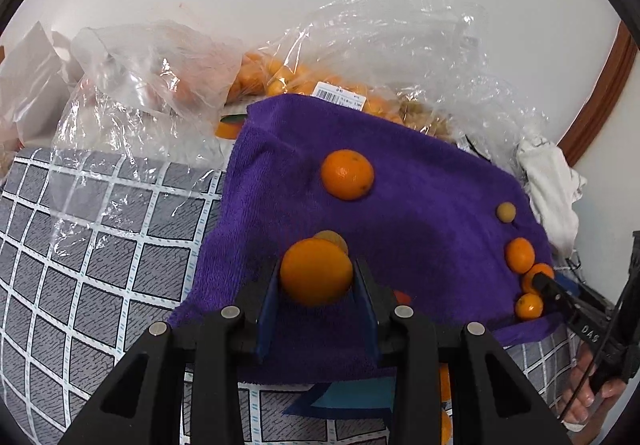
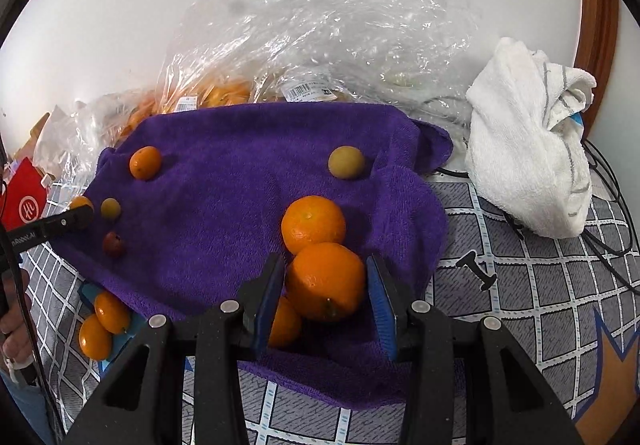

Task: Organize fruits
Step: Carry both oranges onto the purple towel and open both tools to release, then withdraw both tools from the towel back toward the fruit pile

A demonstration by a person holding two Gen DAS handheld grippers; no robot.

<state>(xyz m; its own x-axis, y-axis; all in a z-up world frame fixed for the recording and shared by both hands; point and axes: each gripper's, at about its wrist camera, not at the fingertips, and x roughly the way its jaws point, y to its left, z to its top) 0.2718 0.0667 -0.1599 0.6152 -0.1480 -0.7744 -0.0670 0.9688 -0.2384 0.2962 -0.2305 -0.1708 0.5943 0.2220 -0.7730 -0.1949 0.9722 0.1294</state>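
Note:
A purple towel lies on the checked cloth. My left gripper is shut on an orange just above the towel's near edge; a small yellowish fruit peeks out behind it. Another orange sits mid-towel. My right gripper has its pads against an orange on the towel, with one orange right behind it and another under its left finger. A yellow-green fruit, a small orange and a dark red fruit lie apart.
Clear plastic bags of oranges stand behind the towel against the white wall. A crumpled white cloth lies at the right. Two oranges sit on a blue thing at the towel's left edge. A red packet is far left.

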